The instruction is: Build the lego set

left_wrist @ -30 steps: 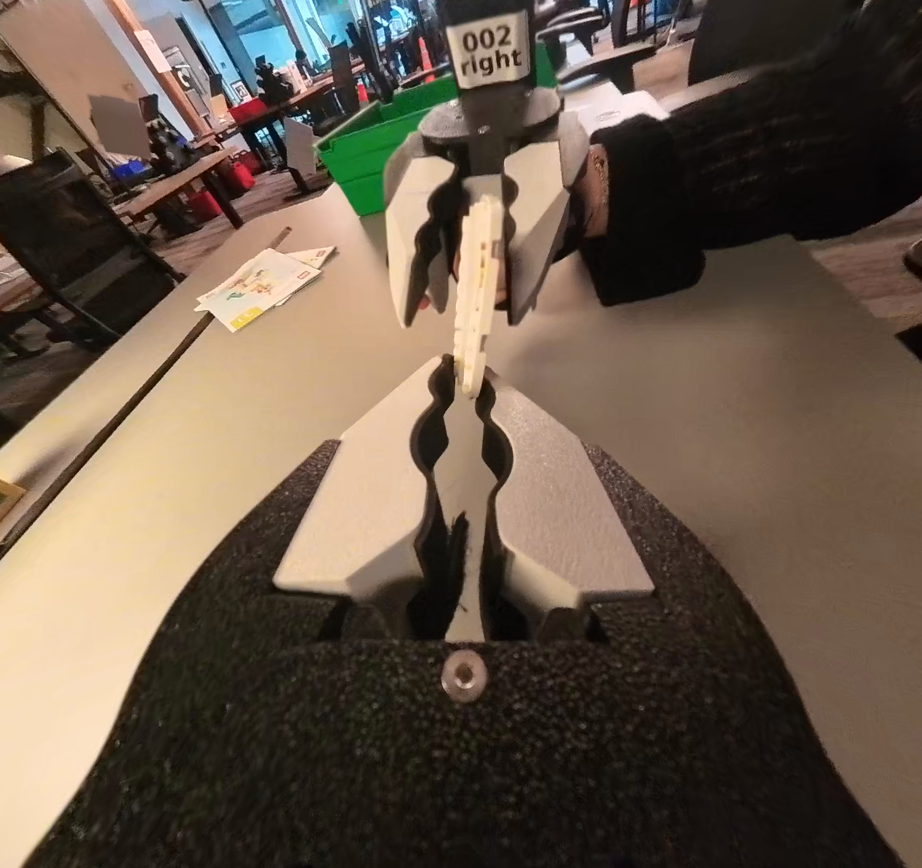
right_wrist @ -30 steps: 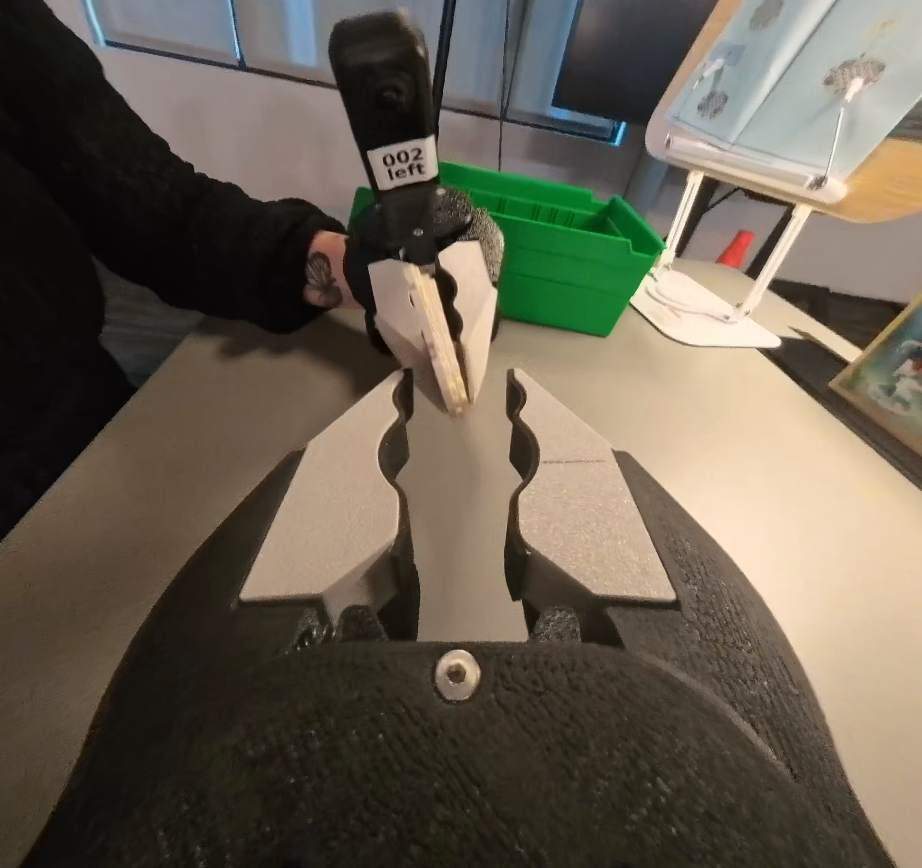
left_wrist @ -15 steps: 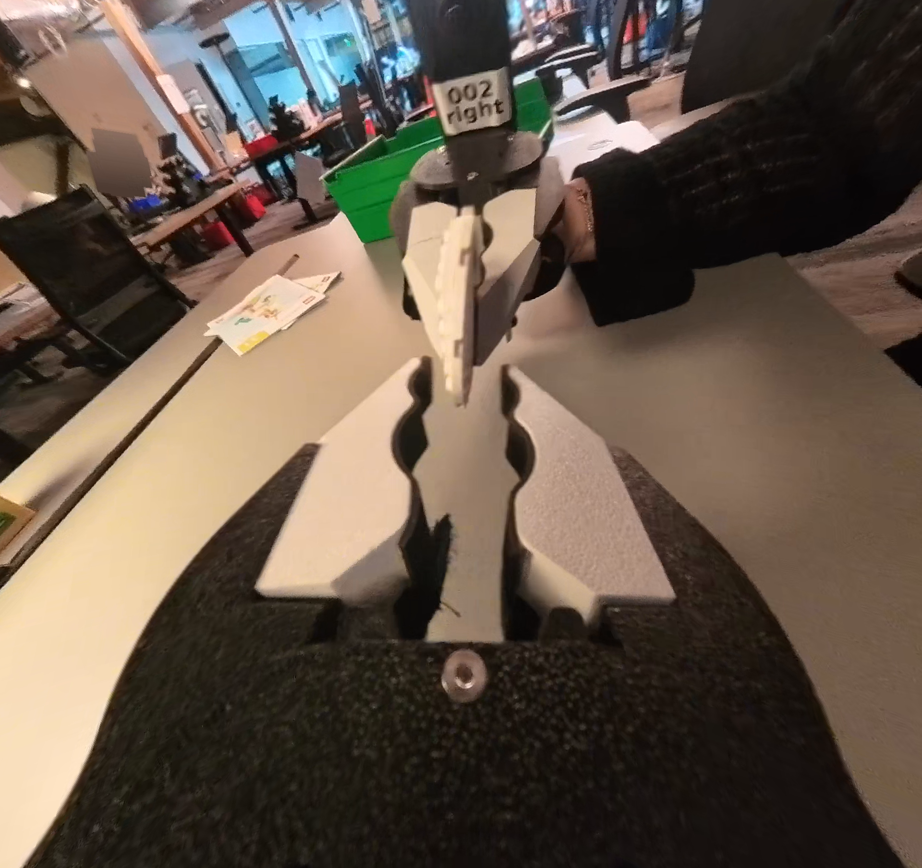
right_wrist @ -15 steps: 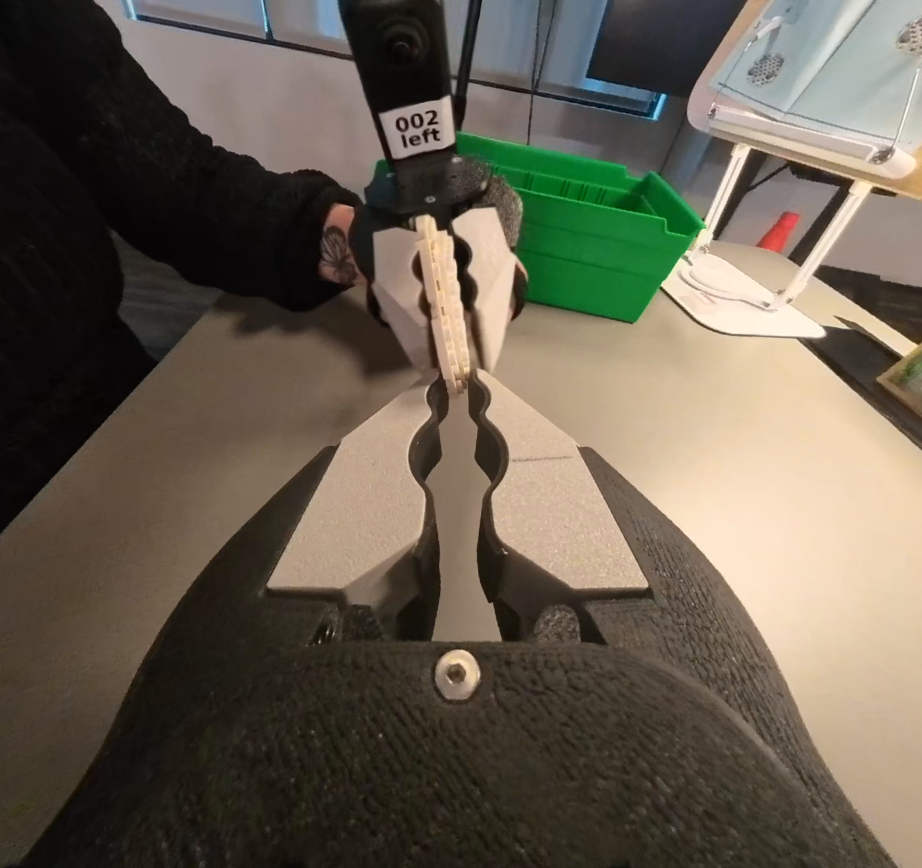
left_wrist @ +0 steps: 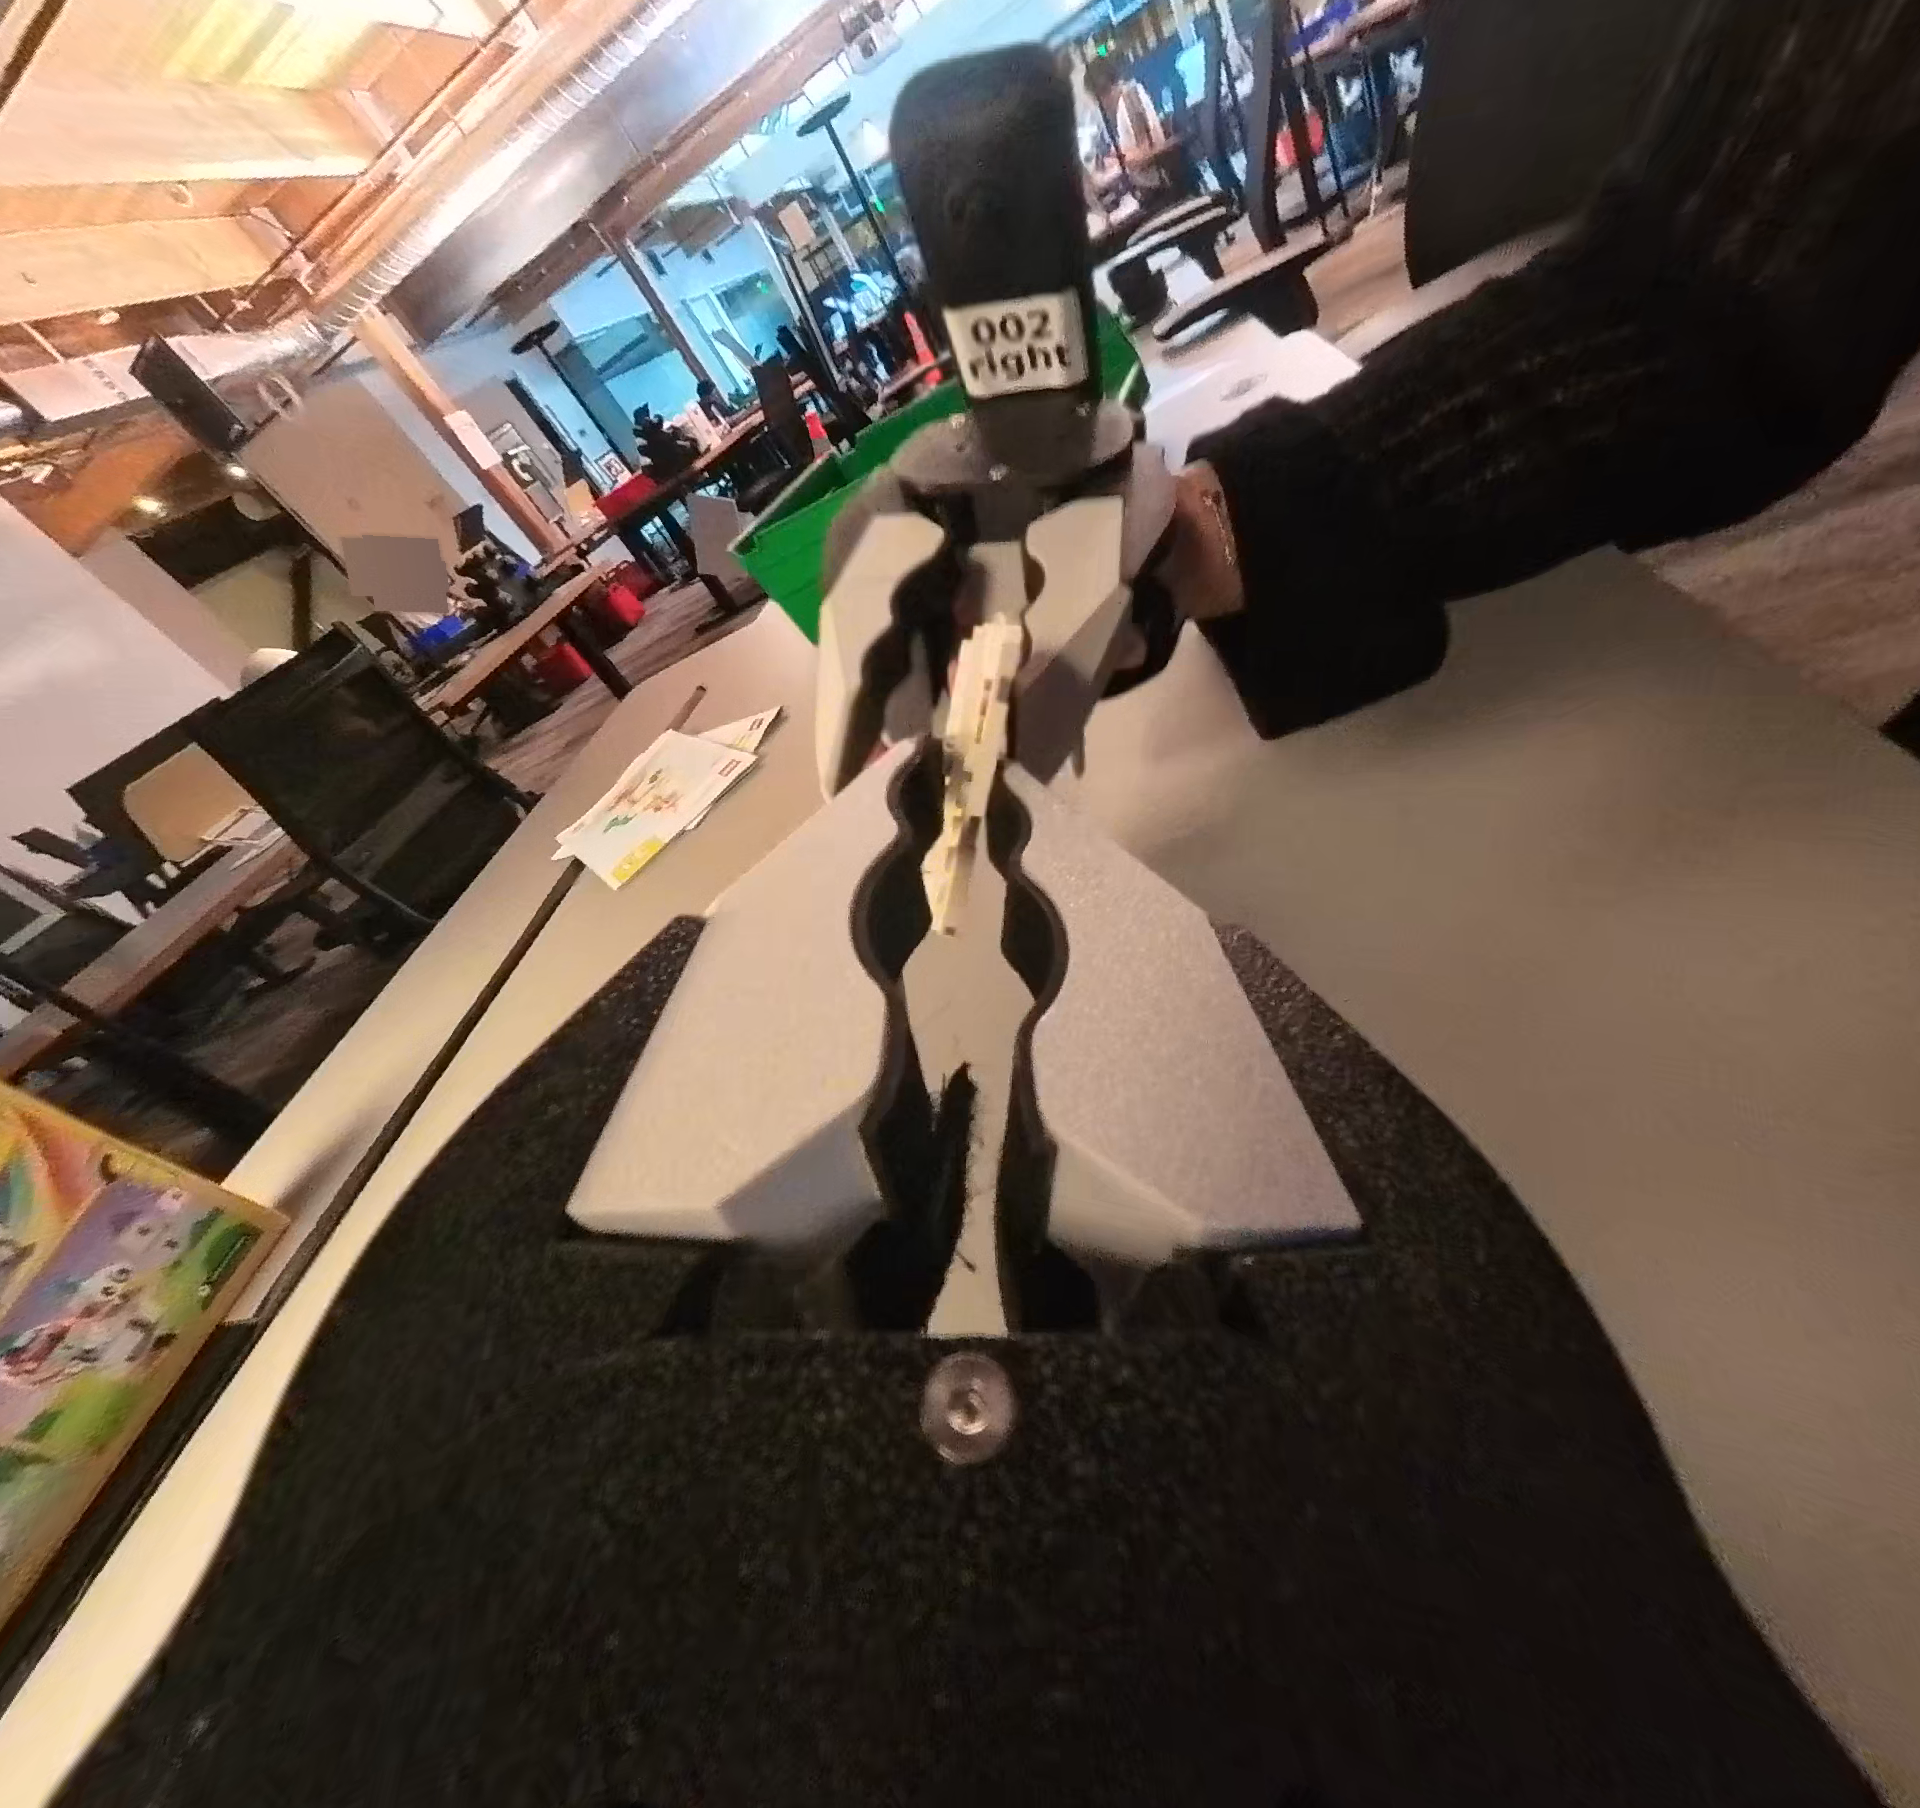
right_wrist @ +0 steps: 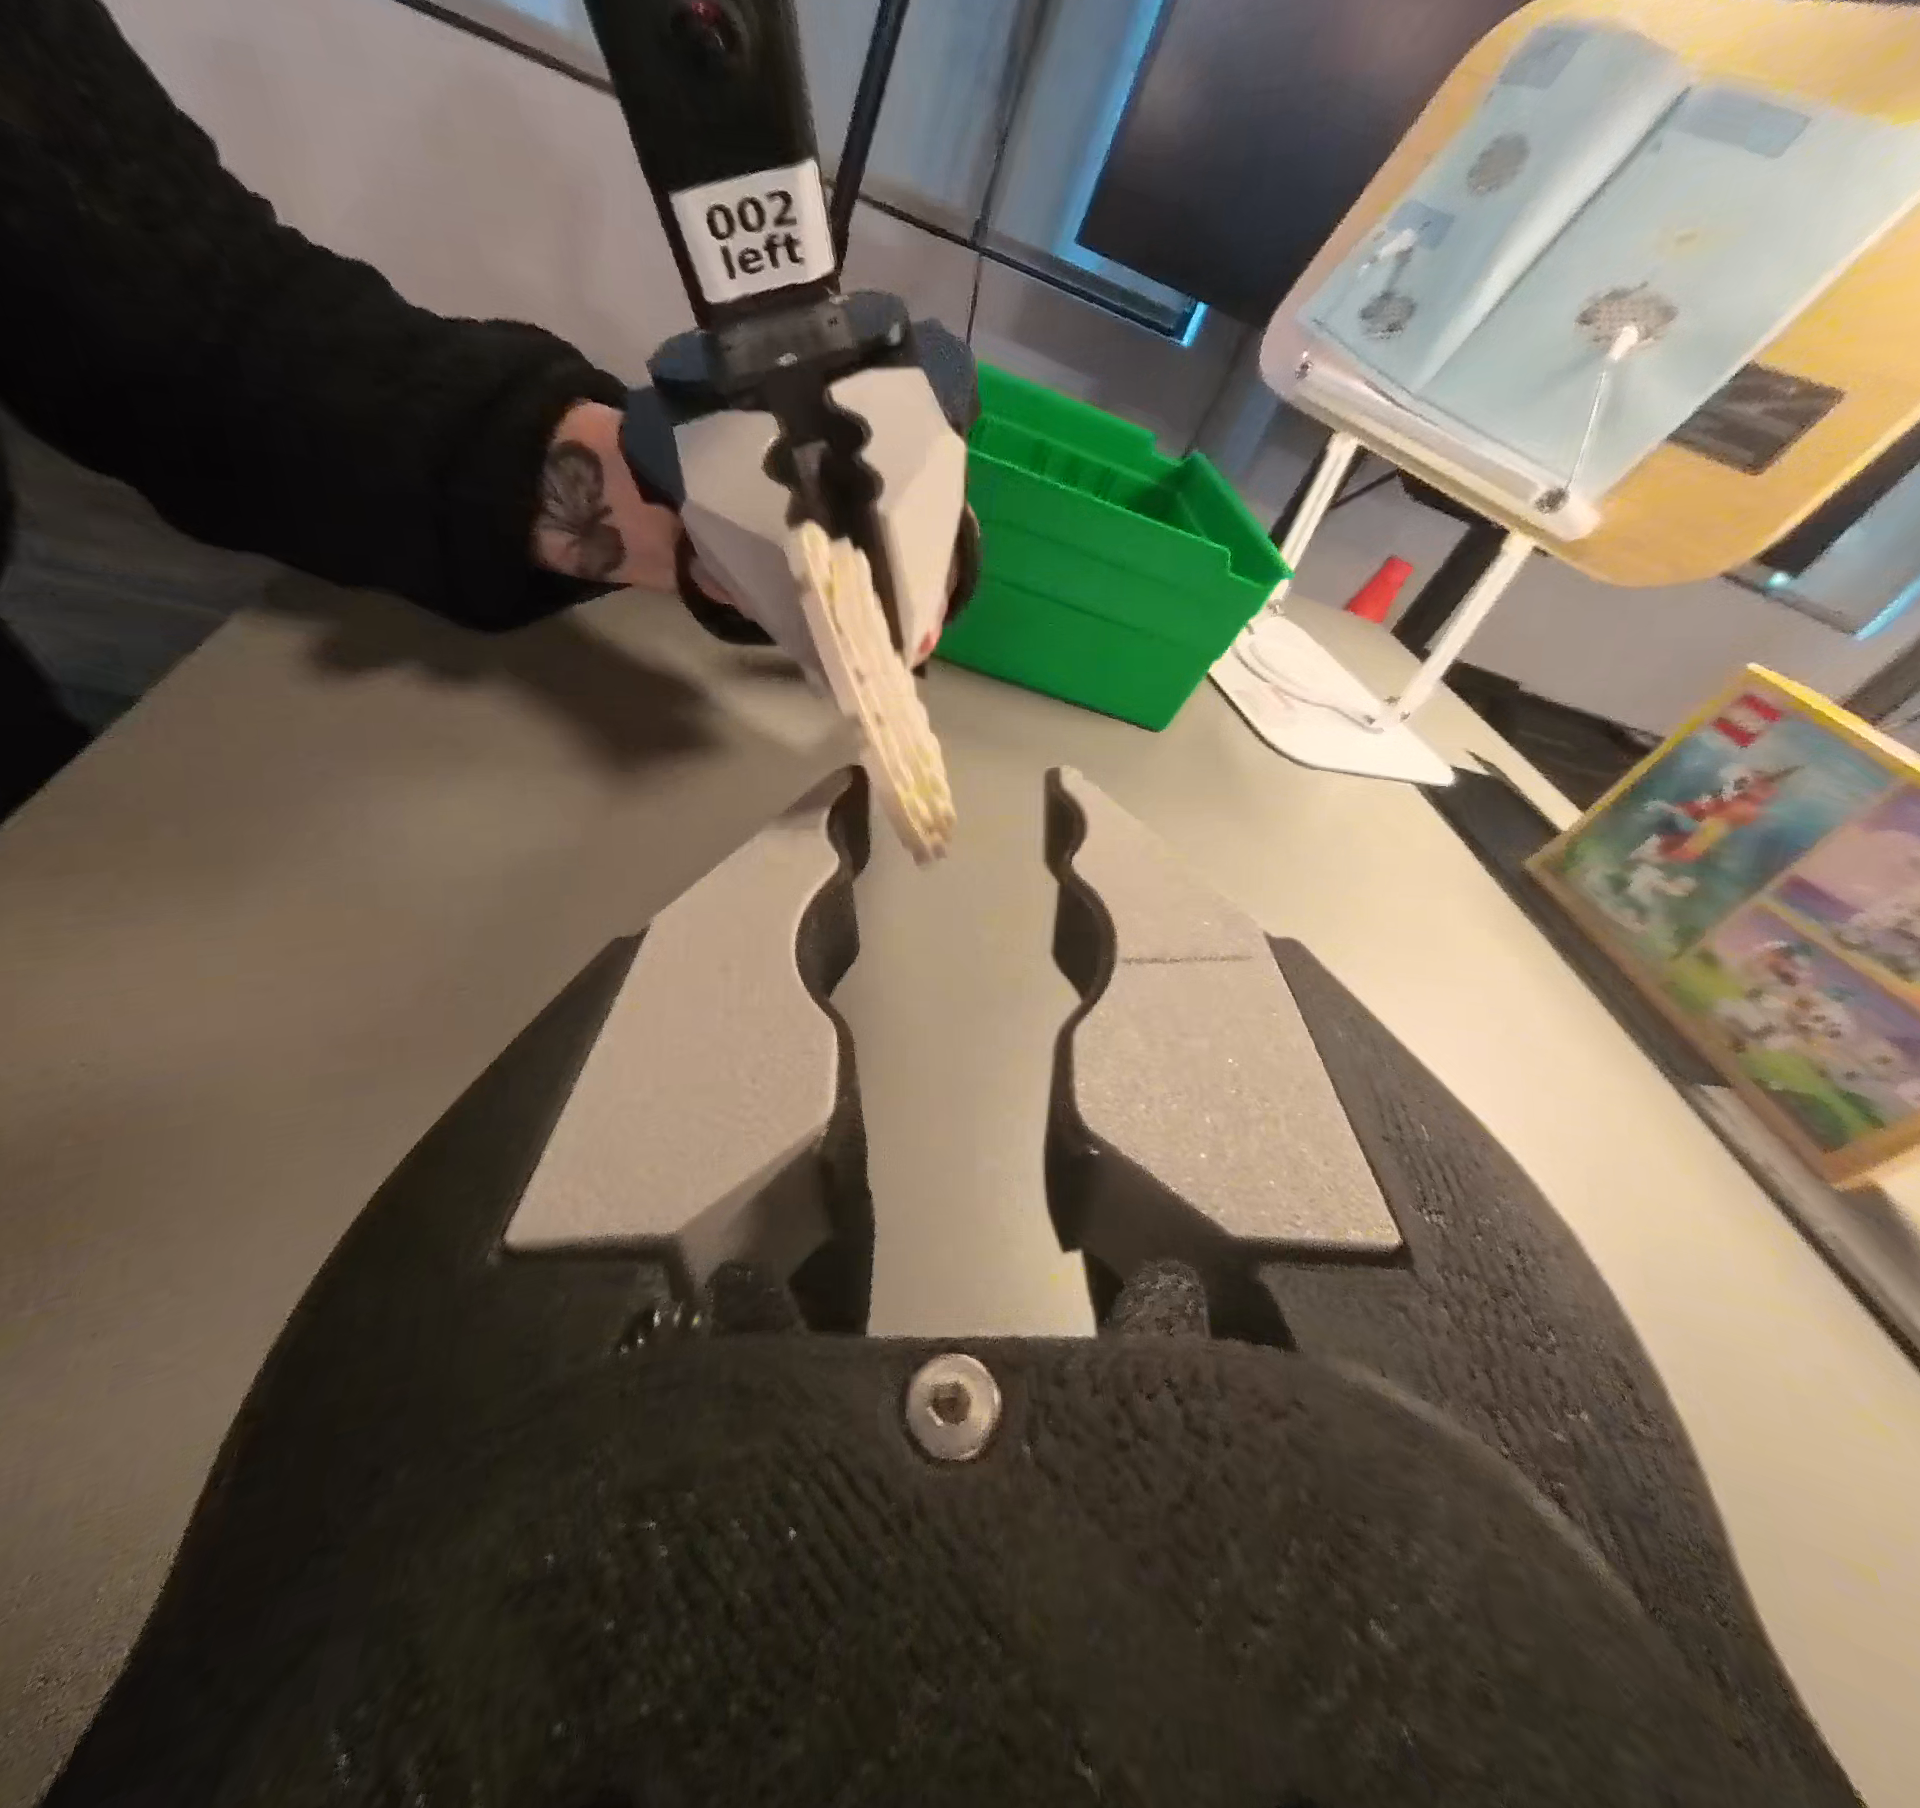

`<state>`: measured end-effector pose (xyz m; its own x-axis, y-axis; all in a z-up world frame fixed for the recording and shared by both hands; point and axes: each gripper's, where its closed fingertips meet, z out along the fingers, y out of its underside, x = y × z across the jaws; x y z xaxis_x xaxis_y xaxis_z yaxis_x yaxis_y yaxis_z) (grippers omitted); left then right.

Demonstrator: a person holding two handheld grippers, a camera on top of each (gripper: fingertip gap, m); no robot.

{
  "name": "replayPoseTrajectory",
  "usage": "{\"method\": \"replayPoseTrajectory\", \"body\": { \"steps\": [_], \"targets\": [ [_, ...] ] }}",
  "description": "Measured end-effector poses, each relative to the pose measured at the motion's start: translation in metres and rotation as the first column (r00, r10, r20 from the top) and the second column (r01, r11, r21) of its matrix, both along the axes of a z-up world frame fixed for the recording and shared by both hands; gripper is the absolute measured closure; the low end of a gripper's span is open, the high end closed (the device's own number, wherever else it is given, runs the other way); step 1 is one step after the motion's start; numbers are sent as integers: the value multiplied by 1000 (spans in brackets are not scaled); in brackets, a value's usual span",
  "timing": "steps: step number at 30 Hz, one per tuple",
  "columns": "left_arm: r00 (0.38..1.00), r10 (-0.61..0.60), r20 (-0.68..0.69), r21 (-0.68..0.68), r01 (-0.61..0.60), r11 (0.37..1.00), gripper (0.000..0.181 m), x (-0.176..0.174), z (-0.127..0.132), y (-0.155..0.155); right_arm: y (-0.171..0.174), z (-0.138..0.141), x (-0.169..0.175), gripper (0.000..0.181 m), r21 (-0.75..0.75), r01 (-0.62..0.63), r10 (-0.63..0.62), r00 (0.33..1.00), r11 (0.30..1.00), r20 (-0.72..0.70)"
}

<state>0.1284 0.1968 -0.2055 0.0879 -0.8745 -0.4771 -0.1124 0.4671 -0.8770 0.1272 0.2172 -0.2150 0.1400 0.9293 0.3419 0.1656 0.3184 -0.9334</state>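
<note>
Between the two grippers, held in the air above the grey desk (right_wrist: 312, 875), is the only built piece in sight: a slim stack of cream-white lego plates (right_wrist: 878, 688). The left gripper (right_wrist: 831, 605) pinches it by one end, its fingers (right_wrist: 727, 532) pressed onto the flat faces, so the stack juts out slantwise toward the right gripper (right_wrist: 954, 802). In the right wrist view that gripper's fingers (right_wrist: 696, 1052) are spread, and the free end of the stack hangs just past their tips, closer to one finger but apparently touching neither. The left wrist view is blurred, so it cannot settle whether the far fingers brush the plates (left_wrist: 971, 782) there; they look parted around them.

Judged by this, the build is at an early stage. A few thin plates are joined, and nothing else assembled lies on the desk. No loose bricks show; the green bin (right_wrist: 1091, 563) behind the grippers may hold them, but its inside cannot be seen. An open instruction book on a white stand (right_wrist: 1621, 231), a folded leaflet (left_wrist: 665, 808) farther along the desk, and the set's box (right_wrist: 1766, 927) at the desk's edge all point to much work remaining. The step in hand seems to be passing or regripping the plate stack between grippers before the next part goes on.
</note>
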Motion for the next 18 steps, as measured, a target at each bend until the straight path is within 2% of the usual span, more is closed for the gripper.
{"method": "replayPoseTrajectory", "body": {
  "steps": [3,5,8,15,18],
  "targets": [
    [1000,-2,-21,-2,2,1000,176,2,-5,0,-19,10,-2,146,23,-88,89,996,996,-27],
    [1000,-13,-25,-10,13,1000,176,2,-6,-2,-27,13,-4,155,52,-120,121,992,991,-28],
    [999,-29,-18,-26,28,999,176,3,-5,-4,-28,13,-4,172,101,-106,107,994,989,-8],
    [999,-39,-1,-55,39,998,175,2,-6,-7,-30,12,-6,175,80,-118,116,993,990,33],
    [996,-52,67,-38,54,998,160,2,5,-12,-28,10,-4,175,80,-111,107,993,991,45]
  ]
}}
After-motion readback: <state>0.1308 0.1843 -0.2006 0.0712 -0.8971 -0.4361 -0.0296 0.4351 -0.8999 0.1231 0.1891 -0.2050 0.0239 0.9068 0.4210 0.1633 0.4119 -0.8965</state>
